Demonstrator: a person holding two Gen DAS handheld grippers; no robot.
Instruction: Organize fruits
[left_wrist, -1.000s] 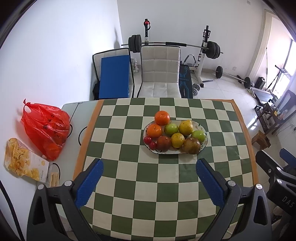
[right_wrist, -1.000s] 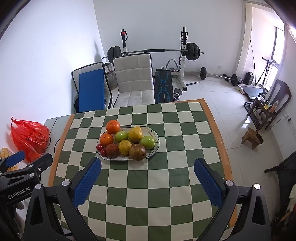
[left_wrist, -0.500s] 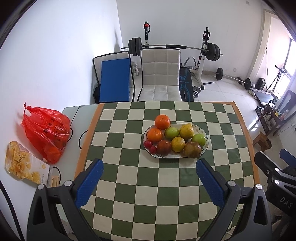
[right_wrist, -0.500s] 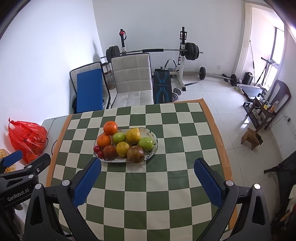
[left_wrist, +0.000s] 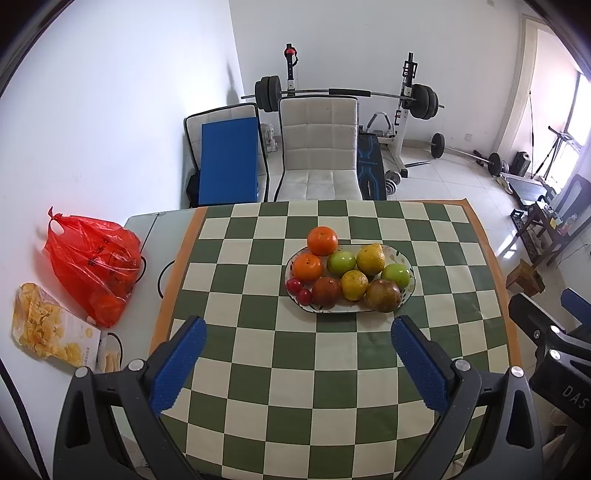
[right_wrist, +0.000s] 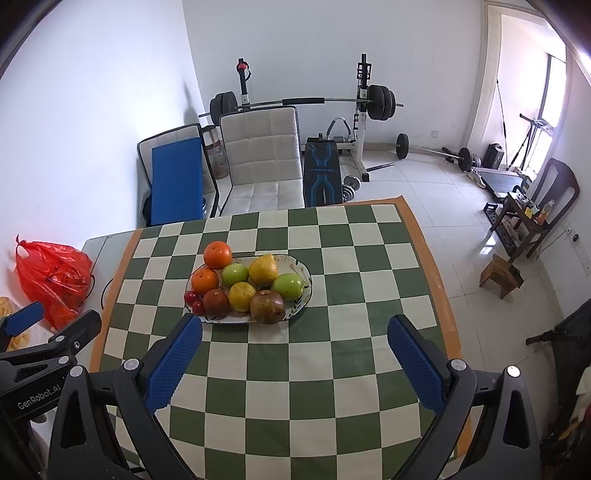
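Holding oranges, green apples, pears and cherries, the oval plate sat mid-table on the checkered cloth. Both grippers, left gripper and right gripper, hovered above, fingers spread apart, empty.

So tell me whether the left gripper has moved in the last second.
Yes. The left gripper has backed away: the plate sits higher, further beyond its fingertips.
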